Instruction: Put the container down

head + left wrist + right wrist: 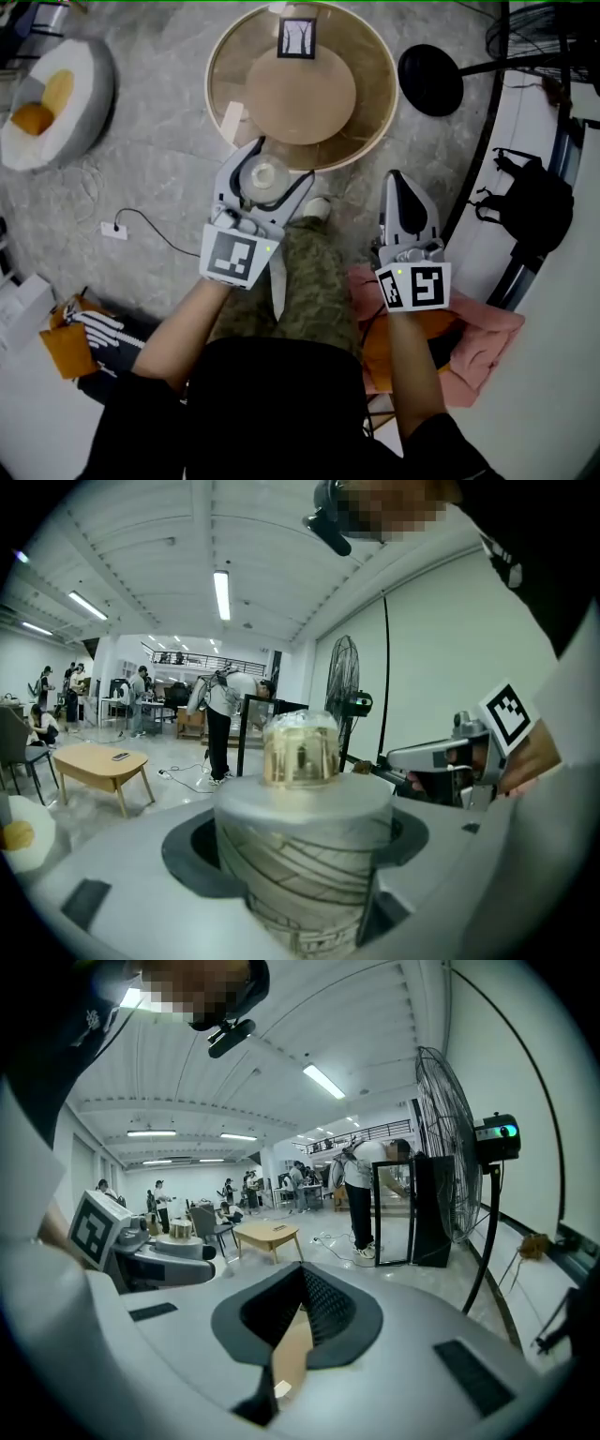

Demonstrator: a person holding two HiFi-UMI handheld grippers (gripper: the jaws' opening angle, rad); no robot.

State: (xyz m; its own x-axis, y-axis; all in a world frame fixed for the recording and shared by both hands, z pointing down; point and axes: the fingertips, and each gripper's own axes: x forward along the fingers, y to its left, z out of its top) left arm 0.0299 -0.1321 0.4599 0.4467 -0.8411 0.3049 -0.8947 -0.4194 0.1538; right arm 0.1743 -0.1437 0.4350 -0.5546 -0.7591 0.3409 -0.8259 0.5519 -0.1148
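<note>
A small round container (263, 178) with a clear lid is clamped between the jaws of my left gripper (274, 172), which is shut on it just short of the near rim of the round table (370, 127). In the left gripper view the container (302, 832) fills the gap between the jaws, its pale patterned body below a clear golden top. My right gripper (397, 180) hovers to the right over my knee, shut with nothing in it. Its jaws (300, 1277) meet in the right gripper view, which also shows the left gripper (155, 1258) off to the left.
On the round table lies a marker card (297, 37). A black fan base (430, 80) stands at its right, a white cushion (66, 98) on the floor far left, a black bag (532, 202) at right, pink cloth (473, 342) under my right arm. People stand in the far room.
</note>
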